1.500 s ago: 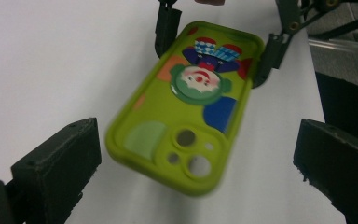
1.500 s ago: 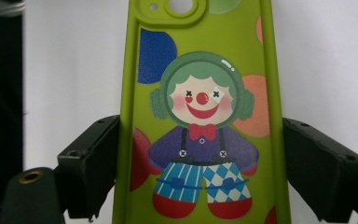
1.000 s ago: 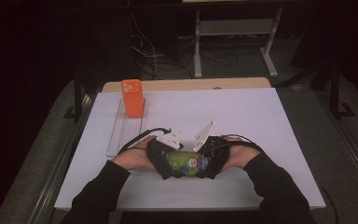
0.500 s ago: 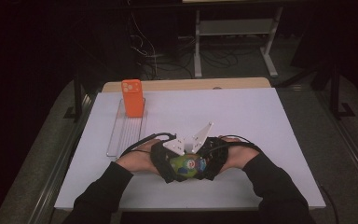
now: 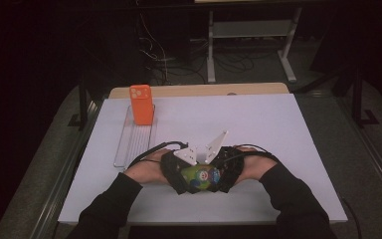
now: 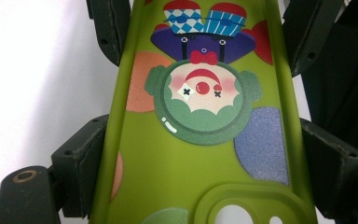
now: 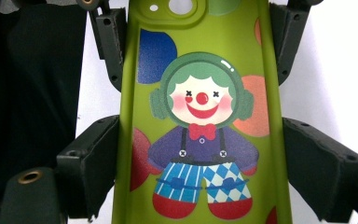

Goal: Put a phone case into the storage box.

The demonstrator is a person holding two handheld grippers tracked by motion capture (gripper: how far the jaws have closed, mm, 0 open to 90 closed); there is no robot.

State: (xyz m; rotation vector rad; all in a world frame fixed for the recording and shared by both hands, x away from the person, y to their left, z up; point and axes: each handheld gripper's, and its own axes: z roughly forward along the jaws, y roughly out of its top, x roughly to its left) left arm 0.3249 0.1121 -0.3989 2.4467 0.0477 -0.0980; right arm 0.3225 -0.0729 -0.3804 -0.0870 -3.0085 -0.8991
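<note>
A lime-green phone case (image 7: 200, 116) printed with a clown and coloured dots sits between black tools, an orange case (image 5: 141, 104) beyond.

Both forearms come in low and meet, the left gripper (image 5: 179, 172) and right gripper (image 5: 225, 169) facing each other, jaws pointing inward. The left jaws have just been closing and now clamp a case (image 6: 200, 140) between them; the right jaws clamp its other end.

My left gripper (image 6: 200, 158) has just been closing, jaws now pressing both long edges of the green clown phone case (image 6: 200, 140); the white table (image 6: 42, 79) lies beneath.
</note>
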